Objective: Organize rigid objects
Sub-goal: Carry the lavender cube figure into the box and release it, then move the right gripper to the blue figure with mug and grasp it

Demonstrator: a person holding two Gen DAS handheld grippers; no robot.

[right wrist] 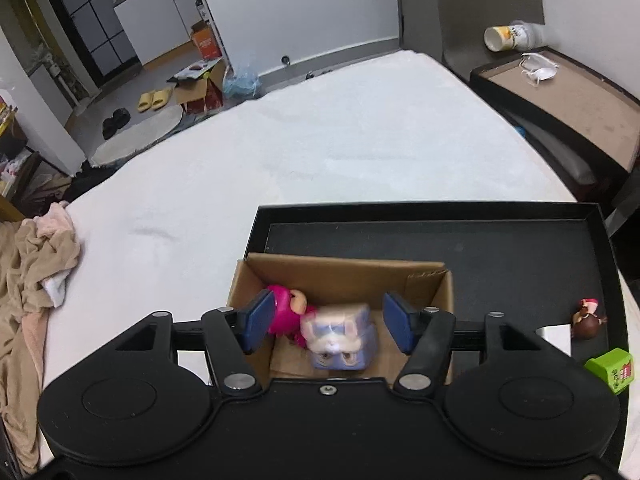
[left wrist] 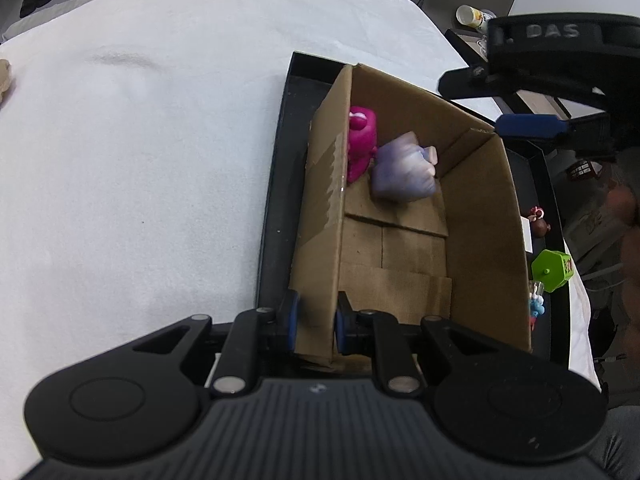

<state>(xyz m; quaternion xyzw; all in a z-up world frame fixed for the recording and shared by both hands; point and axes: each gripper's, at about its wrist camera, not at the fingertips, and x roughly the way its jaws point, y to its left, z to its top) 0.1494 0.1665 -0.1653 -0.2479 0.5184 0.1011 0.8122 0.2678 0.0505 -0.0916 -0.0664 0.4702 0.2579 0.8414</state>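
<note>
A cardboard box [left wrist: 480, 216] stands in a black tray [left wrist: 276, 184] on a white cloth. Inside lie a pink figure [left wrist: 362, 140] and a purple rabbit-face toy [left wrist: 404, 172]. My left gripper [left wrist: 316, 320] is shut on the box's near left wall. My right gripper [right wrist: 328, 324] is open above the box [right wrist: 344, 276], with the purple toy [right wrist: 340, 340] blurred below between its fingers and the pink figure [right wrist: 284, 312] beside it. The right gripper also shows in the left wrist view [left wrist: 528, 124] at the upper right.
In the tray [right wrist: 520, 264] to the right of the box are a green block [right wrist: 612, 368], a brown-and-red figurine [right wrist: 588, 318] and a white card. A beige cloth heap [right wrist: 36, 264] lies at the left. A dark side table with a cup [right wrist: 508, 36] and a mask stands at the far right.
</note>
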